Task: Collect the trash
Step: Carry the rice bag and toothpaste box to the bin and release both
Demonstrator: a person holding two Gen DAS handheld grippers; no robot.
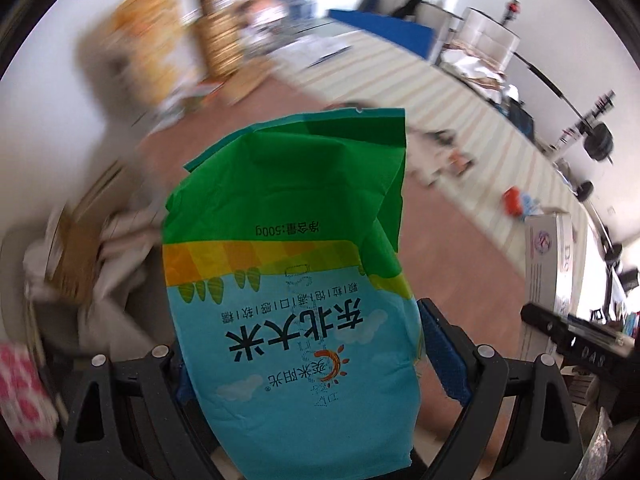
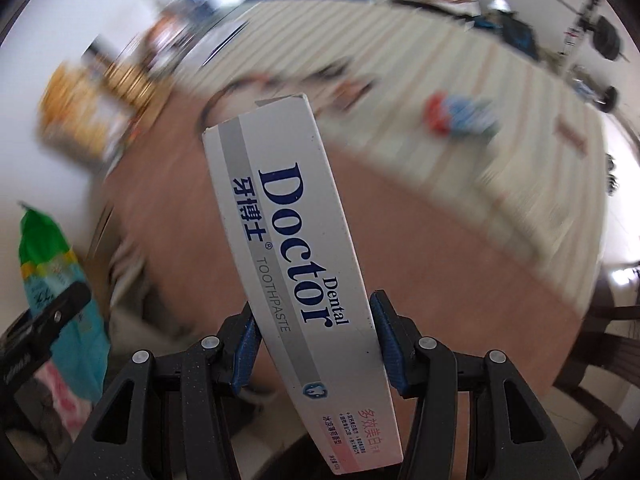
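Note:
My left gripper (image 1: 304, 344) is shut on a green and blue rice bag (image 1: 288, 264), empty and crumpled, held up above the floor. The bag also shows in the right wrist view (image 2: 52, 280) at the far left. My right gripper (image 2: 316, 332) is shut on a white Dental Doctor toothpaste box (image 2: 296, 248), which sticks out forward between the blue pads (image 2: 386, 336). The box shows in the left wrist view (image 1: 548, 264) at the right. A red and blue piece of litter (image 2: 460, 116) lies on the striped rug (image 2: 400, 92).
Brown floor (image 1: 440, 264) lies below both grippers. A bin with cardboard and paper (image 1: 92, 256) stands at the left. Cardboard boxes (image 1: 216, 36) stand by the far wall. More small litter (image 1: 444, 148) lies on the rug. Camera stands (image 1: 596, 140) are at the right.

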